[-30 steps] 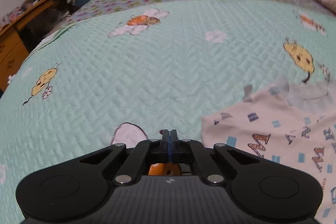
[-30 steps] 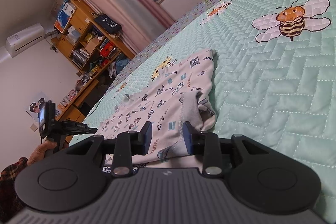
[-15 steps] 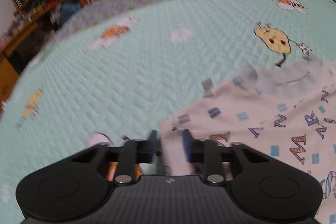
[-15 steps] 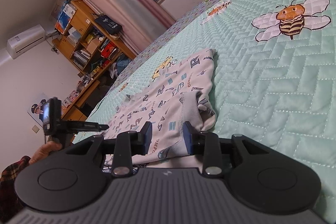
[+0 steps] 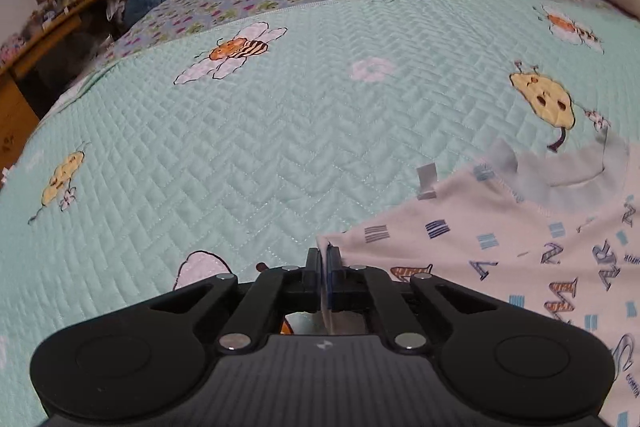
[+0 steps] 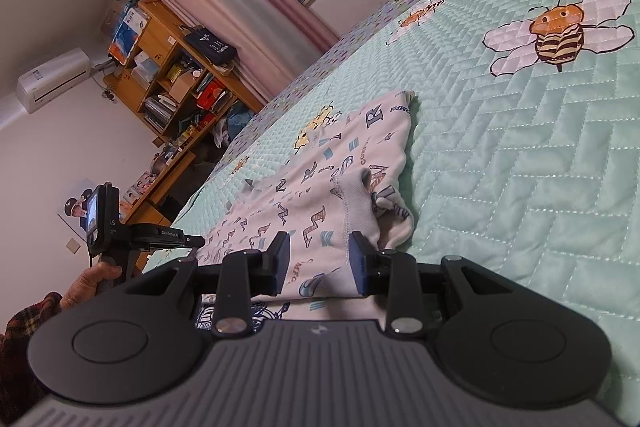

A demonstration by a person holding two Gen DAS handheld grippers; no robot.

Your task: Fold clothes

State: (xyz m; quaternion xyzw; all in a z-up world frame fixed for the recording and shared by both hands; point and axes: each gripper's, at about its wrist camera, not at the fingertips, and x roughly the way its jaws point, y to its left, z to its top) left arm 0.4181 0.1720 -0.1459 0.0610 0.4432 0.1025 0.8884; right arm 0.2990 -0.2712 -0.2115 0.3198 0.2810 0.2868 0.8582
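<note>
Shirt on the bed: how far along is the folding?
Done: one sleeve looks tucked in over the shirt. In hand: left gripper shut on a shirt corner; right gripper straddles the other end, grip unclear. Remaining: the main folds; it lies mostly flat on the bed.

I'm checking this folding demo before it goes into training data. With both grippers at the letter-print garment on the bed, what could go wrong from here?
1. The left gripper is shut on just the corner of the white letter-print garment; so small a bite may slip when lifted.
2. The right gripper stands open around the bunched hem, not pinching it, so one-sided pulling could skew the fold.
3. The hem lies crumpled on the mint quilted bedspread; creases may get folded in.
</note>
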